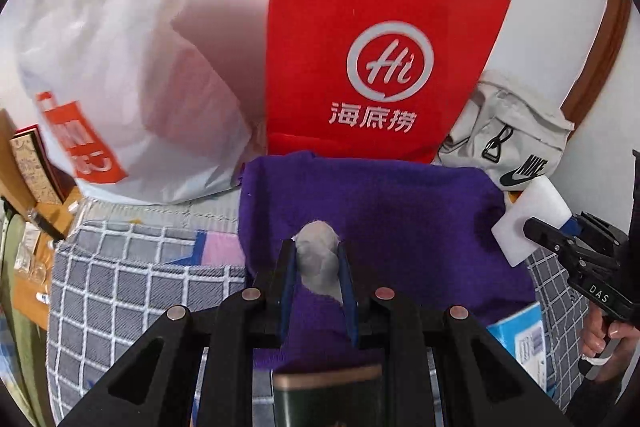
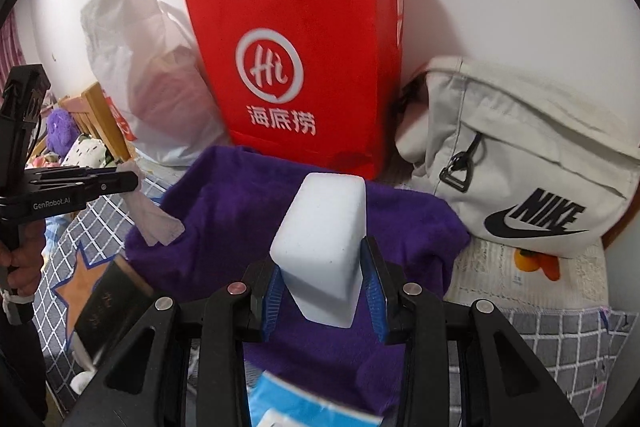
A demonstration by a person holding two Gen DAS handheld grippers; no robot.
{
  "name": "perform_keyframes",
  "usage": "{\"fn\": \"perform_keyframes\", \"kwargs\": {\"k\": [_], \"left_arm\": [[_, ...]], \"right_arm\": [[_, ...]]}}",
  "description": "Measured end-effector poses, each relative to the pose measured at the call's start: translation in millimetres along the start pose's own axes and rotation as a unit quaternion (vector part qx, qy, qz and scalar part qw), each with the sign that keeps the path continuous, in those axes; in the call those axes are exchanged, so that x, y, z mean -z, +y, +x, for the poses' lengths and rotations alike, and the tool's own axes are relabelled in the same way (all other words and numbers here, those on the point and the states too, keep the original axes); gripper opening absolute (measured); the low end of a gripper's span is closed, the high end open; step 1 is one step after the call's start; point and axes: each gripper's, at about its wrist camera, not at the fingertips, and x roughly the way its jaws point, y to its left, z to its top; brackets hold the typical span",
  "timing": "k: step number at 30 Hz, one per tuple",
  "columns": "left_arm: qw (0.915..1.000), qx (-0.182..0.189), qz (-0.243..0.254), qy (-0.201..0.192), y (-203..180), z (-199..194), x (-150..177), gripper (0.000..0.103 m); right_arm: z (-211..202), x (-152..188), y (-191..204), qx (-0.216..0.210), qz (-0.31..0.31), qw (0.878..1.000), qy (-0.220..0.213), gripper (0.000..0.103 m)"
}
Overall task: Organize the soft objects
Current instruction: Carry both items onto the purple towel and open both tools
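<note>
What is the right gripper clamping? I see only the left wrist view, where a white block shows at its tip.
Observer: The right gripper is shut on a white rectangular sponge block. Both blue pads press its long sides, above the purple knitted cloth.
Operator: Is anything soft hidden near the pale canvas Nike bag?
Observer: Yes, a small orange plush thing peeks out from under the bag's lower edge.
Operator: How does the left gripper look from the side?
Observer: It is shut on a pale crumpled cloth, and the loose end hangs down below the fingers.
</note>
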Motion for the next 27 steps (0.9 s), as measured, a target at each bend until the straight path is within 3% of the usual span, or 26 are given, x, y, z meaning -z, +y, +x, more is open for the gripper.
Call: {"fn": "perform_keyframes", "kwargs": {"k": [9, 20, 27], "left_arm": [[0.9998, 0.006, -0.004, 0.016, 3, 48, -19, 0.020], [0.9995, 0.023, -0.006, 0.021, 3, 82, -30, 0.021], [0.9994, 0.010, 0.003, 0.032, 1, 97, -32, 0.021]], "right_arm": [[45, -1, -23, 0.000, 0.003, 1.000, 0.022, 0.036], [68, 1, -37, 0.007, 0.004, 0.999, 0.033, 0.037], [76, 5, -40, 0.003, 0.010, 0.999, 0.041, 0.039]]}}
